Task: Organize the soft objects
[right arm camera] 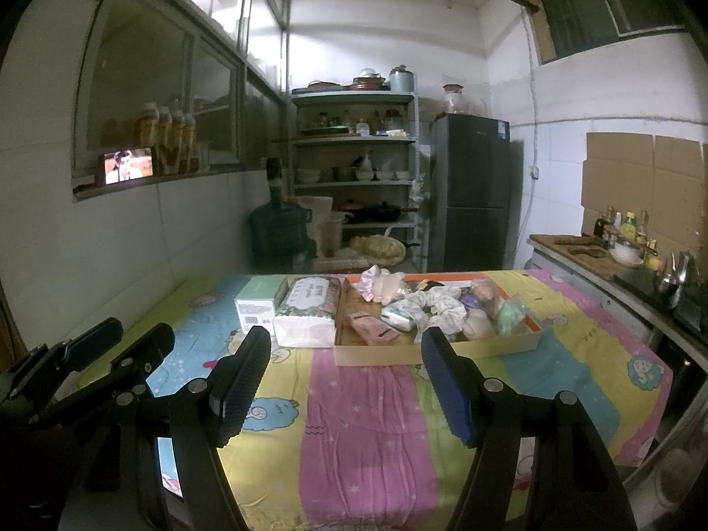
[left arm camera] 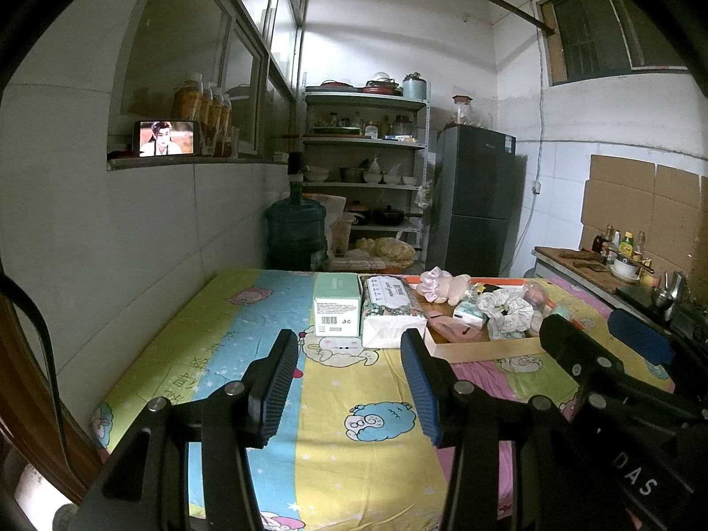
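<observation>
Right hand-held gripper (right arm camera: 347, 382) hovers released, empty, near the tray (right arm camera: 436, 349) of soft objects (right arm camera: 436, 305).

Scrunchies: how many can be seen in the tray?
2: a pink scrunchie at the tray's far left corner, a white patterned scrunchie in the middle. More may be hidden underneath.

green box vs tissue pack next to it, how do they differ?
The green box is a rigid carton with square edges; the tissue pack is a soft, rounded bundle. The box is plain mint with a white, barcoded end; the pack has a floral wrapper and a white end. The box stands farther from the tray; the pack lies right beside it. Both rest on the cloth-covered table, side by side, outside the tray.
</observation>
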{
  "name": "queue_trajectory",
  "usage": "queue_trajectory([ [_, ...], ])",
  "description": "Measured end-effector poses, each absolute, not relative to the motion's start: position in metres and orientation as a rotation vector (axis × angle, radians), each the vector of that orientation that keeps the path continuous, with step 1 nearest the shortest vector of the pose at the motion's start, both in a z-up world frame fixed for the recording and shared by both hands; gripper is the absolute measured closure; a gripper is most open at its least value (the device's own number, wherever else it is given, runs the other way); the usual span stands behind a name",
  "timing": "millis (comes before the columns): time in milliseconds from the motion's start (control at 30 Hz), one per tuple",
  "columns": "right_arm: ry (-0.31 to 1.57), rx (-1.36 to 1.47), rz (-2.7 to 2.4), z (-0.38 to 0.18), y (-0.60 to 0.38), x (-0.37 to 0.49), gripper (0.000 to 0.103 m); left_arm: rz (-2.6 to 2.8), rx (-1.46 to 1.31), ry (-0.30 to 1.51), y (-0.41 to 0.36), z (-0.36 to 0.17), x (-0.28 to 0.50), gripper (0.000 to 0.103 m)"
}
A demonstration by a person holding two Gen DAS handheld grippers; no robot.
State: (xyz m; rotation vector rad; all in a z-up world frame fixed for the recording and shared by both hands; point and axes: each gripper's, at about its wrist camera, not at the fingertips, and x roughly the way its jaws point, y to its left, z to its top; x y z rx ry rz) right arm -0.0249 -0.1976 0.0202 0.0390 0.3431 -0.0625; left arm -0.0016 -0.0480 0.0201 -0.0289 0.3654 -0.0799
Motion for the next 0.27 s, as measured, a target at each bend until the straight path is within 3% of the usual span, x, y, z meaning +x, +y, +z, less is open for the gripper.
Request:
queue_trajectory([
  [267,0.345,0.039,-0.061,0.0204,-0.1982,-0.0263,0.03,-0.095,-0.036,0.357,-0.0477,0.0174,-0.003,0.055],
])
